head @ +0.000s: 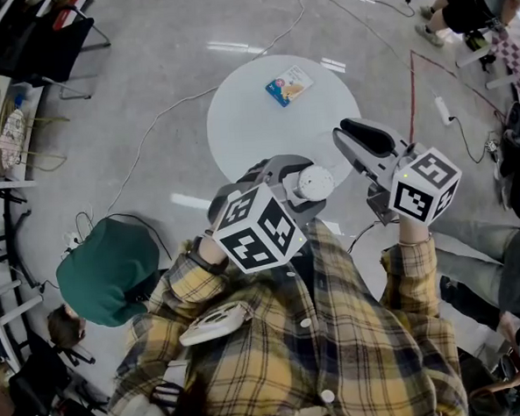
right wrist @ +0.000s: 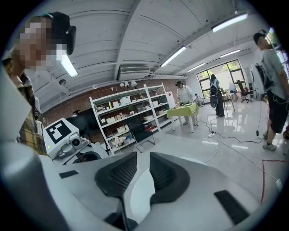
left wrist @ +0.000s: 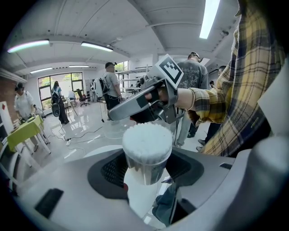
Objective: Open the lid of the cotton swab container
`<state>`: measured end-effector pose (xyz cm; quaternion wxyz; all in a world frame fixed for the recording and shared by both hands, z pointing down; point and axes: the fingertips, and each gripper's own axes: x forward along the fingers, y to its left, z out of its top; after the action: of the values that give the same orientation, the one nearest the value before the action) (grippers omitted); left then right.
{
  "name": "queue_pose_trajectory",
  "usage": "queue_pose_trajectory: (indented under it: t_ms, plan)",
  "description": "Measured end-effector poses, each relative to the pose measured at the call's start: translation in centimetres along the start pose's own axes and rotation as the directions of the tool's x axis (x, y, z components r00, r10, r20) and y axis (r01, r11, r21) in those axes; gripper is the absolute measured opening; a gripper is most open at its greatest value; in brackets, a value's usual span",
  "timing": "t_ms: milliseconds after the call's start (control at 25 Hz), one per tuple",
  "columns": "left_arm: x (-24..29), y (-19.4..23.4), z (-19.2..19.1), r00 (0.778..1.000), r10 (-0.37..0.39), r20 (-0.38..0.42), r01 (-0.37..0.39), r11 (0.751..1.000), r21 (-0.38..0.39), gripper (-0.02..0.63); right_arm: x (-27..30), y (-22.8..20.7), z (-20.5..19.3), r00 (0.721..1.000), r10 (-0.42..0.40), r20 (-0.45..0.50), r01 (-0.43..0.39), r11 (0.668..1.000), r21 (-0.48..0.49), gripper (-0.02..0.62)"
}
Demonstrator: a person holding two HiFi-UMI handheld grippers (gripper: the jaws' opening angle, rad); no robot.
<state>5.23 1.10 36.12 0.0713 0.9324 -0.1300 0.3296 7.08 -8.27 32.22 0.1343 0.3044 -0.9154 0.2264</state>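
- Cotton swab container sits clamped between the jaws of my left gripper, upright, with both dark pads pressed on its clear wall.
- Its top is a white, fuzzy-looking round. I cannot tell whether a lid covers it.
- From the head view the container shows only as a white disc. Its body is hidden by my left gripper and the marker cube.
- It is held in the air over the near edge of the round white worktop, not standing on it.
- My right gripper hangs just right of the container, apart from it.
- Its own view shows the right gripper's jaws standing a narrow gap apart with nothing between them, only a sliver of worktop behind.
- A small packet lies on the far side of the worktop. Its print is too small to read.
- A pale clear shape under my right gripper in the left gripper view is too blurred to name.
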Motion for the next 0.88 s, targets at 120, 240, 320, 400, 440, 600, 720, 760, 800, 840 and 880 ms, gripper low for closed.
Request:
queue_pose_trajectory:
  t_ms: [120,240,320,400,440,600,720,760,800,840,880]
  plan:
    - [-0.2,0.1,0.0,1.0,0.007,0.004,-0.007,1.0,-0.001,0.264,-0.2,0.5,0.6,1.0,-0.005,0.023,0.005,1.0,-0.014,0.097]
    - [-0.3,0.3,0.0,1.0,0.013,0.011,-0.013,1.0,-0.003,0.264,-0.5,1.0,1.3,0.998,-0.007,0.06,0.009,0.999,-0.037,0.097]
    - [-0.3,0.6,0.1,1.0,0.016,0.018,-0.016,1.0,-0.006,0.264,-0.9,1.3,1.9,0.995,-0.013,0.094,0.018,0.998,-0.052,0.097]
    - [-0.5,0.9,0.4,0.999,0.025,0.029,-0.024,1.0,-0.014,0.264,-1.6,1.7,2.7,0.991,-0.022,0.128,0.031,0.997,-0.065,0.097]
    - [-0.6,1.2,0.5,0.999,0.029,0.038,-0.029,0.999,-0.019,0.264,-1.9,1.9,3.1,0.989,-0.027,0.144,0.037,0.997,-0.07,0.097]
    - [-1.2,2.0,1.3,0.996,0.051,0.071,-0.048,0.998,-0.031,0.264,-3.2,2.8,4.2,0.979,-0.049,0.196,0.066,0.994,-0.084,0.097]
    - [-1.6,2.5,1.9,0.994,0.064,0.092,-0.062,0.998,-0.026,0.264,-4.0,3.6,4.4,0.972,-0.065,0.227,0.086,0.993,-0.082,0.097]
    - [-1.7,2.6,2.1,0.993,0.065,0.099,-0.063,0.998,-0.025,0.264,-4.2,3.8,4.3,0.969,-0.07,0.235,0.09,0.993,-0.076,0.097]
    - [-1.7,2.6,2.2,0.993,0.064,0.104,-0.062,0.998,-0.023,0.264,-4.4,4.0,4.1,0.967,-0.076,0.241,0.095,0.993,-0.069,0.097]
    - [-1.8,2.6,2.3,0.992,0.062,0.107,-0.06,0.998,-0.019,0.264,-4.6,4.2,3.8,0.966,-0.083,0.245,0.102,0.993,-0.063,0.097]
    - [-1.8,2.6,2.4,0.992,0.06,0.107,-0.059,0.998,-0.014,0.264,-4.7,4.3,3.5,0.965,-0.091,0.247,0.109,0.992,-0.059,0.097]
